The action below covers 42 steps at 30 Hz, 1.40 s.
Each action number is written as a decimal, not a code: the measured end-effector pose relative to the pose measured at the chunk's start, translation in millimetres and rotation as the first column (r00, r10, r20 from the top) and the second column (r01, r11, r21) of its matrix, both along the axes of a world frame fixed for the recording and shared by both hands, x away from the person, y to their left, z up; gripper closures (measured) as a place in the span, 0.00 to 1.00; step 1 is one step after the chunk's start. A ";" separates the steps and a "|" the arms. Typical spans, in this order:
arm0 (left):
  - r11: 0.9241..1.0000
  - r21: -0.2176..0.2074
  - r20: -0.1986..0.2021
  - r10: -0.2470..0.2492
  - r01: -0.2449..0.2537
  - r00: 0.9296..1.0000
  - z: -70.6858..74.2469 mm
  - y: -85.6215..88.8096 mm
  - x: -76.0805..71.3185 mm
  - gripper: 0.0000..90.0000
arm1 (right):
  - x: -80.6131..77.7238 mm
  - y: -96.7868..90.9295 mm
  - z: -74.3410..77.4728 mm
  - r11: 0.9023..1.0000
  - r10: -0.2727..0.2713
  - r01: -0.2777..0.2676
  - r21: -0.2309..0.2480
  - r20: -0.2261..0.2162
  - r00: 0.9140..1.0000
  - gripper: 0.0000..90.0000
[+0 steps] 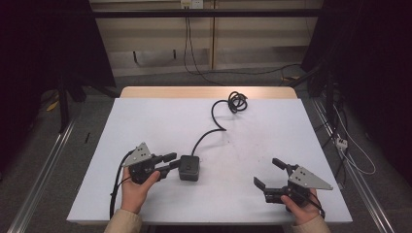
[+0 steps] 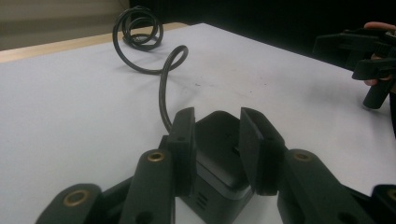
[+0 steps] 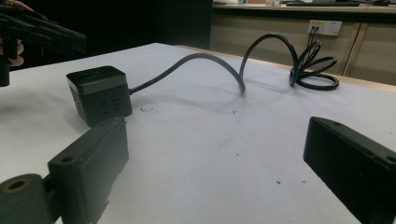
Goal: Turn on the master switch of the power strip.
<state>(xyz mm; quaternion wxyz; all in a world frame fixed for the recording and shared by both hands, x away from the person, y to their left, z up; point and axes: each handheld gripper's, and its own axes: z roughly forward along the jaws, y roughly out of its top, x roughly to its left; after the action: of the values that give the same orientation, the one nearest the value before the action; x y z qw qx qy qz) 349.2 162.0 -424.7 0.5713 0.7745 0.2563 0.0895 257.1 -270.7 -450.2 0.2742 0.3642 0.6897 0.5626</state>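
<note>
Black cube socket, one, sits between the parted left gripper; right gripper splayed.

Power cube sits near-left of centre on table. Left gripper just left of it, jaws w/ cube between them. Cable runs from cube to far side, ends in coil at far edge. Right gripper near-right, well apart from cube.
</note>
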 end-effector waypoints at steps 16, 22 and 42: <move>1.000 -0.011 -0.014 -0.025 0.025 1.000 0.4 -5.0 2.8 0.82 | 0.1 0.1 0.4 1.000 0.002 -0.002 0.001 0.004 1.000 0.07; 0.999 -0.011 -0.014 -0.034 0.034 0.999 1.1 -6.1 3.4 0.85 | 0.2 0.2 0.5 1.000 0.003 -0.003 0.001 0.005 1.000 0.07; 0.998 0.018 -0.012 -0.062 0.062 0.998 3.2 -12.7 2.9 0.93 | 0.0 0.3 0.7 1.000 0.004 -0.004 0.001 0.006 1.000 0.07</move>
<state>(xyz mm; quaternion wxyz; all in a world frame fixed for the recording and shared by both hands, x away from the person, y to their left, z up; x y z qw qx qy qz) 352.1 149.4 -421.5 0.5653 0.7877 0.2347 0.0694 257.2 -270.4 -449.6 0.2749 0.3613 0.6894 0.5645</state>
